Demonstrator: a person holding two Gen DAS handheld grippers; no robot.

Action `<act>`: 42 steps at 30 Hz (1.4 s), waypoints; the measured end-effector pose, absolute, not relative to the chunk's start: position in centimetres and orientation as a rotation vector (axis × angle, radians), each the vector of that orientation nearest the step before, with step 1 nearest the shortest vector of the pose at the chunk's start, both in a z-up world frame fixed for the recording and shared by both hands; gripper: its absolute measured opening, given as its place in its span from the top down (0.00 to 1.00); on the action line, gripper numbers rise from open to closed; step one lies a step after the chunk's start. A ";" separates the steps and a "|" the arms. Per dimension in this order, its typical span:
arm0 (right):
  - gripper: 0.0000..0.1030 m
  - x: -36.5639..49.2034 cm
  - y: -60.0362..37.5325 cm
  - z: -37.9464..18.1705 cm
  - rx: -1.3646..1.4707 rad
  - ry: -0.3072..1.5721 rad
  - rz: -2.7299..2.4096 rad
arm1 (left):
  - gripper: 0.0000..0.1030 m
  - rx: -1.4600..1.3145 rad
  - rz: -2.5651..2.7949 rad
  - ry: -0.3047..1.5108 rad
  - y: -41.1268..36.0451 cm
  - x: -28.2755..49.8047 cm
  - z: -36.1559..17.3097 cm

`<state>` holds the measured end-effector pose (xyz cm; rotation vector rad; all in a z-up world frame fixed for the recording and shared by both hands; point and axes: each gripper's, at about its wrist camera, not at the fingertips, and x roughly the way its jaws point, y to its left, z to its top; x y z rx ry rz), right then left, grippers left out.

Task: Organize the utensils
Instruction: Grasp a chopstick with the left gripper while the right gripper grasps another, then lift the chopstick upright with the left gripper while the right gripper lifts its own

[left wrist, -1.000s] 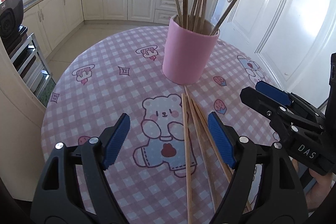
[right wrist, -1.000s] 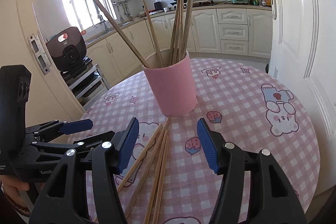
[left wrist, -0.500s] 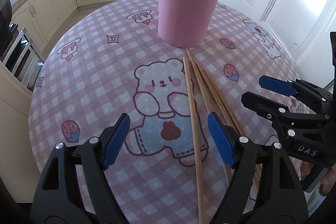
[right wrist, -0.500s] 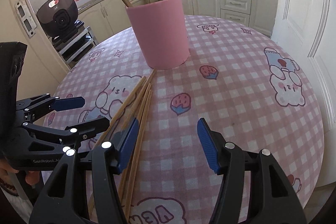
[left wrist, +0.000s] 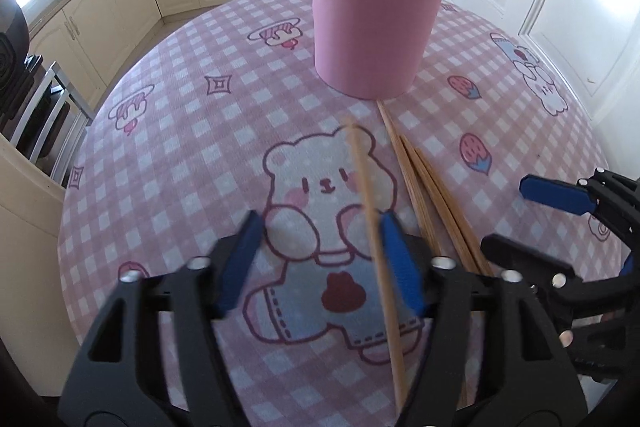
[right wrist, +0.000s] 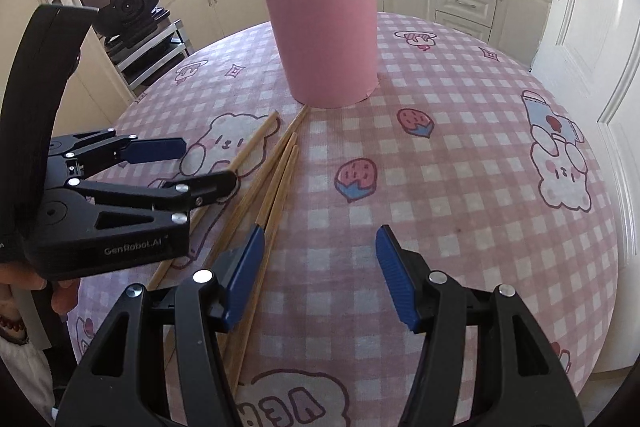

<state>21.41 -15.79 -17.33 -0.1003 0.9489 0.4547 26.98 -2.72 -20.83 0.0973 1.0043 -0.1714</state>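
Left gripper (left wrist: 322,263) fingers have just been closing around one loose chopstick (left wrist: 374,227), not squeezing yet; right gripper (right wrist: 320,275) stays open. Many chopsticks stand in the pink cup (left wrist: 376,7); four still lie near it.

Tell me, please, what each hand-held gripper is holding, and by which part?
Neither holds yet. The left hand-held gripper, jaws just closing, straddles one chopstick mid-length; the right hand-held gripper is open, empty.

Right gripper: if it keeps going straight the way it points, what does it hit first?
Likely the checked tablecloth: the right gripper stands open over bare cloth, with the loose chopsticks just outside its left finger. Depth unclear.
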 end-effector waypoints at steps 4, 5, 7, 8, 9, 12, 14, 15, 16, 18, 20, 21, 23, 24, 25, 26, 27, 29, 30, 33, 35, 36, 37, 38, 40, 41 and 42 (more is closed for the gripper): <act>0.47 21.8 -15.2 -17.5 -0.140 0.959 0.442 | 0.67 0.098 -0.188 1.010 -2.2 27.2 -20.6; 0.47 21.8 -15.0 -17.5 -0.150 0.965 0.440 | 0.68 0.100 -0.193 1.009 -2.1 27.0 -20.6; 0.47 22.0 -14.7 -17.5 -0.173 0.978 0.435 | 0.69 0.096 -0.200 1.009 -1.9 26.9 -20.6; 0.47 22.2 -14.4 -17.5 -0.183 0.986 0.434 | 0.69 0.096 -0.202 1.010 -1.8 26.9 -20.6; 0.47 22.4 -14.1 -17.4 -0.196 0.994 0.434 | 0.69 0.098 -0.203 1.013 -1.8 27.0 -20.6; 0.51 22.8 -12.8 -17.7 -0.279 0.990 0.418 | 0.75 0.099 -0.193 1.019 -1.8 27.1 -20.4; 0.60 23.2 -12.4 -17.6 -0.273 0.995 0.433 | 0.80 0.093 -0.193 1.016 -1.4 26.9 -20.3; 0.66 23.5 -12.1 -17.6 -0.278 0.997 0.441 | 0.82 0.092 -0.191 1.014 -1.6 27.0 -20.3; 0.68 23.7 -11.9 -17.7 -0.284 0.999 0.446 | 0.85 0.088 -0.192 1.011 -1.6 27.1 -20.4; 0.81 23.9 -11.4 -17.7 -0.299 1.004 0.458 | 0.87 0.086 -0.196 1.004 -1.9 27.4 -20.5; 0.91 24.2 -11.1 -17.7 -0.308 1.008 0.465 | 0.90 0.072 -0.201 1.001 -2.1 27.6 -20.5; 0.92 24.4 -11.1 -17.7 -0.308 1.008 0.466 | 0.91 0.068 -0.203 0.998 -2.1 27.7 -20.5; 0.95 24.7 -11.2 -17.6 -0.278 1.012 0.470 | 0.94 0.051 -0.208 0.995 -2.1 27.8 -20.5; 0.95 24.9 -11.5 -17.6 -0.252 1.016 0.476 | 0.95 0.043 -0.210 0.995 -2.1 27.8 -20.5; 0.96 25.0 -11.9 -17.6 -0.224 1.020 0.483 | 0.95 0.036 -0.213 0.995 -2.1 27.8 -20.4; 0.96 25.0 -12.1 -17.7 -0.196 1.022 0.485 | 0.95 0.029 -0.220 0.996 -2.0 27.7 -20.3; 0.96 25.0 -12.4 -17.5 -0.176 1.018 0.488 | 0.95 0.014 -0.230 0.997 -1.8 27.6 -20.2; 0.96 24.8 -13.3 -16.7 -0.133 1.000 0.499 | 0.95 -0.014 -0.244 0.984 -1.5 27.2 -19.4; 0.96 24.7 -13.8 -16.0 -0.103 0.988 0.510 | 0.95 -0.019 -0.249 0.972 -1.4 27.0 -18.9; 0.96 24.2 -14.9 -13.6 -0.040 0.931 0.534 | 0.95 -0.032 -0.265 0.917 -1.1 26.2 -16.4; 0.96 23.8 -15.5 -11.7 -0.006 0.879 0.553 | 0.95 -0.046 -0.279 0.873 -0.8 25.4 -14.5; 0.96 23.5 -15.7 -10.7 0.016 0.854 0.570 | 0.95 -0.053 -0.289 0.849 -0.8 25.0 -13.4; 0.96 23.2 -16.0 -9.7 0.029 0.828 0.578 | 0.95 -0.059 -0.297 0.825 -0.7 24.6 -12.4; 0.96 22.9 -16.1 -8.8 0.034 0.801 0.580 | 0.95 -0.065 -0.301 0.802 -0.6 24.1 -11.6; 0.96 22.3 -16.3 -7.2 0.043 0.758 0.593 | 0.95 -0.072 -0.312 0.758 -0.5 23.2 -10.0; 0.96 22.0 -16.4 -6.4 0.047 0.737 0.594 | 0.95 -0.075 -0.316 0.734 -0.4 22.7 -9.2; 0.96 21.8 -16.4 -5.8 0.048 0.718 0.597 | 0.95 -0.078 -0.320 0.716 -0.6 22.3 -8.6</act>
